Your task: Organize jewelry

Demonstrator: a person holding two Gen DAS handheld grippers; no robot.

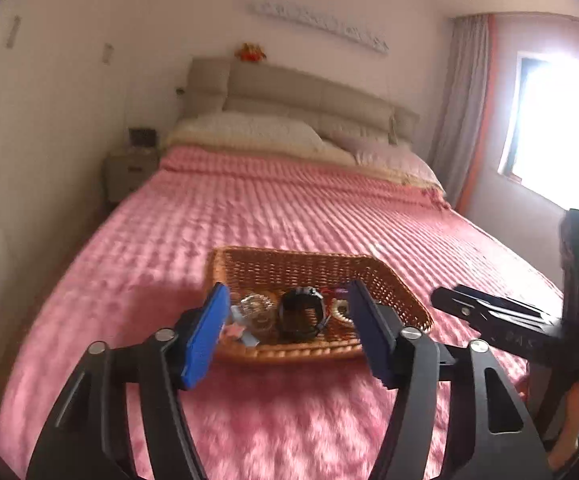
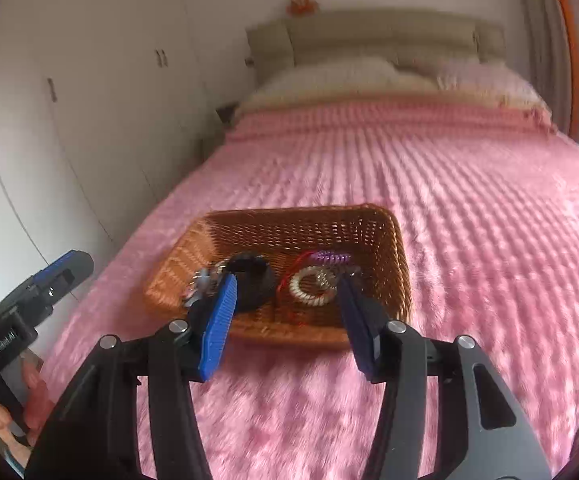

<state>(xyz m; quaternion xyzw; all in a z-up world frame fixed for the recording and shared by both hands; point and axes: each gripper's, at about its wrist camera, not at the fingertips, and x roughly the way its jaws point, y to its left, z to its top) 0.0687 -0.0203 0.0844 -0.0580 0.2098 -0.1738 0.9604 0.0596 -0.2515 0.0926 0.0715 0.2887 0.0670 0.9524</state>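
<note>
A brown wicker basket (image 1: 369, 264) (image 2: 393, 240) lies on the pink bedspread near the foot of the bed. In it are a black watch (image 1: 301, 314) (image 2: 255, 280), a silver bracelet (image 1: 255, 310), a cream coil band (image 2: 313, 286) (image 1: 339, 312), a purple coil band (image 2: 331, 258) and a red string (image 2: 289, 276). My left gripper (image 1: 287, 312) is open and empty, hovering just before the basket's near rim. My right gripper (image 2: 287, 292) is open and empty, over the near rim too. The right gripper also shows in the left wrist view (image 1: 489, 312), the left one in the right wrist view (image 2: 49, 276).
The pink bedspread (image 1: 249, 216) (image 2: 469, 200) covers the bed, with pillows (image 1: 249, 132) and a beige headboard at the far end. White wardrobes (image 2: 69, 120) stand on the left, with a nightstand (image 1: 129, 168). A bright window (image 1: 557, 128) is on the right.
</note>
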